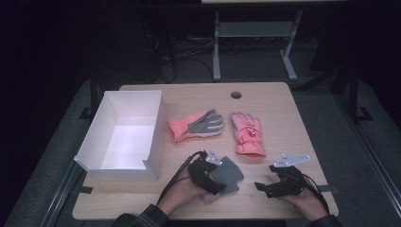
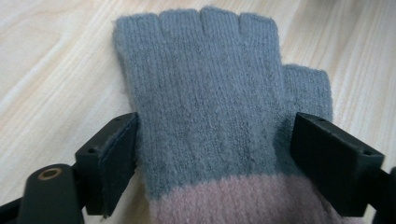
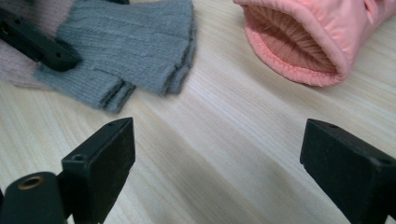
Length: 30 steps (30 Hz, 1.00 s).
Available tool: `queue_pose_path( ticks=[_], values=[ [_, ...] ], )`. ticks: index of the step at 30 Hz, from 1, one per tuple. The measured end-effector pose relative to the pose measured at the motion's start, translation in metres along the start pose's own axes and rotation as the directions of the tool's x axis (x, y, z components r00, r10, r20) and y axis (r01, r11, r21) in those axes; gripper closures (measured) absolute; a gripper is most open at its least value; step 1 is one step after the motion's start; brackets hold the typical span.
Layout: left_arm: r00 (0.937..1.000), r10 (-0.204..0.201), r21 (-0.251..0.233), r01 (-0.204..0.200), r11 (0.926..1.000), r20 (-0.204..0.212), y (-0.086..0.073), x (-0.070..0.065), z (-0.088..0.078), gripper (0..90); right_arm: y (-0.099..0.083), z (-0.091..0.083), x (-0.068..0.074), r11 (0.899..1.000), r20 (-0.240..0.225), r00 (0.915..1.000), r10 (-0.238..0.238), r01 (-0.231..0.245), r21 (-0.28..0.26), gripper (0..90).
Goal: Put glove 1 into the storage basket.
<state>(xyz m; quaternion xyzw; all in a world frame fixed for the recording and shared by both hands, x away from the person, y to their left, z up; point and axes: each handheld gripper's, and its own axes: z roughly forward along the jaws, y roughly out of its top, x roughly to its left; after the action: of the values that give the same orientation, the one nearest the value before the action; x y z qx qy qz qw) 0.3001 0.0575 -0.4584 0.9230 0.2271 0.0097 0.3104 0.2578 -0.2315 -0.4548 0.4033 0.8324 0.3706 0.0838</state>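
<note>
- Two claws sit spread wide in our hands.
- Our left gripper (image 2: 215, 154) straddles the grey glove (image 2: 210, 98), which lies flat on the table (image 2: 51, 60) between its jaws; we cannot tell if the pads press it.
- Our right gripper (image 3: 217, 158) holds nothing; the pink glove (image 3: 303, 37) lies ahead of it.

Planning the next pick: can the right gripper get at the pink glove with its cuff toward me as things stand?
Probably yes. The right gripper is open with nothing between its jaws, and bare table lies between it and the pink glove's open cuff. The grey glove sits off to the side, at the left gripper.
</note>
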Motion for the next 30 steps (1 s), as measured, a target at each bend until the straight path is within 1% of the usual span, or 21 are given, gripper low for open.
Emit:
queue_pose_path(
  ticks=[2, 4, 6, 8, 9, 10, 13, 15, 16, 19, 23, 26, 28, 30],
  values=[
    [1.0000, -0.001, -0.001, 0.001, 1.0000, 0.007, 0.000, 0.001, 0.000, 19.5, 0.000, 0.000, -0.001, 1.000, 0.002, 1.0000, 0.000, 0.000, -0.003, 10.2],
    [0.9998, 0.007, 0.002, -0.007, 1.0000, 0.017, 0.000, 0.001, -0.001, 24.7, 0.000, -0.001, -0.002, 1.000, 0.005, 1.0000, 0.000, 0.000, -0.007, 10.2],
    [0.9991, 0.006, 0.004, -0.006, 1.0000, 0.042, 0.001, -0.001, -0.003, 33.5, 0.000, -0.001, -0.002, 1.000, 0.006, 1.0000, 0.001, -0.001, -0.008, 10.2],
    [0.9980, 0.005, 0.008, -0.006, 0.9999, 0.063, 0.001, 0.000, -0.003, 40.5, 0.000, -0.001, -0.002, 1.000, 0.007, 1.0000, -0.001, 0.001, -0.009, 10.3],
    [0.9970, -0.005, 0.001, 0.005, 1.0000, 0.077, 0.001, 0.000, -0.003, 44.4, 0.000, -0.001, -0.002, 1.000, 0.006, 1.0000, 0.000, 0.000, -0.008, 10.3],
    [0.9961, -0.002, 0.001, 0.002, 1.0000, 0.088, 0.001, 0.001, -0.003, 47.8, 0.000, -0.001, -0.002, 1.000, 0.005, 1.0000, 0.002, -0.002, -0.007, 10.3],
    [0.9931, -0.004, -0.002, 0.004, 1.0000, 0.117, 0.002, 0.003, -0.004, 55.6, 0.000, -0.001, -0.002, 1.000, 0.005, 1.0000, 0.002, -0.002, -0.007, 10.3],
    [0.9921, -0.001, 0.001, 0.001, 1.0000, 0.125, 0.003, 0.003, -0.005, 59.2, 0.000, 0.000, -0.002, 1.000, 0.005, 1.0000, 0.003, -0.003, -0.008, 10.3],
    [0.9912, -0.008, -0.003, 0.008, 1.0000, 0.132, 0.003, 0.003, -0.006, 60.3, 0.000, 0.000, -0.002, 1.000, 0.005, 1.0000, 0.003, -0.003, -0.009, 10.3],
    [0.9901, -0.005, 0.002, 0.004, 1.0000, 0.140, 0.006, 0.005, -0.010, 61.7, 0.000, -0.001, -0.002, 1.000, 0.007, 1.0000, -0.001, 0.001, -0.017, 10.3],
    [0.9910, -0.009, 0.004, 0.008, 1.0000, 0.134, 0.009, 0.008, -0.019, 62.2, 0.001, -0.001, -0.001, 1.000, 0.001, 1.0000, 0.004, -0.004, -0.021, 10.3],
    [0.9916, -0.004, 0.002, 0.004, 1.0000, 0.129, 0.013, 0.009, -0.027, 62.4, 0.001, -0.001, -0.001, 1.000, 0.000, 1.0000, -0.001, 0.001, -0.022, 10.3],
    [0.9915, -0.011, -0.004, 0.011, 0.9999, 0.130, 0.016, 0.009, -0.033, 62.4, 0.000, -0.001, -0.001, 1.000, 0.002, 1.0000, 0.003, -0.003, -0.022, 10.3],
    [0.9929, -0.019, -0.007, 0.020, 0.9998, 0.117, 0.018, 0.010, -0.039, 62.4, 0.000, -0.001, -0.001, 1.000, 0.004, 1.0000, 0.003, -0.003, -0.025, 10.3]
  ],
)
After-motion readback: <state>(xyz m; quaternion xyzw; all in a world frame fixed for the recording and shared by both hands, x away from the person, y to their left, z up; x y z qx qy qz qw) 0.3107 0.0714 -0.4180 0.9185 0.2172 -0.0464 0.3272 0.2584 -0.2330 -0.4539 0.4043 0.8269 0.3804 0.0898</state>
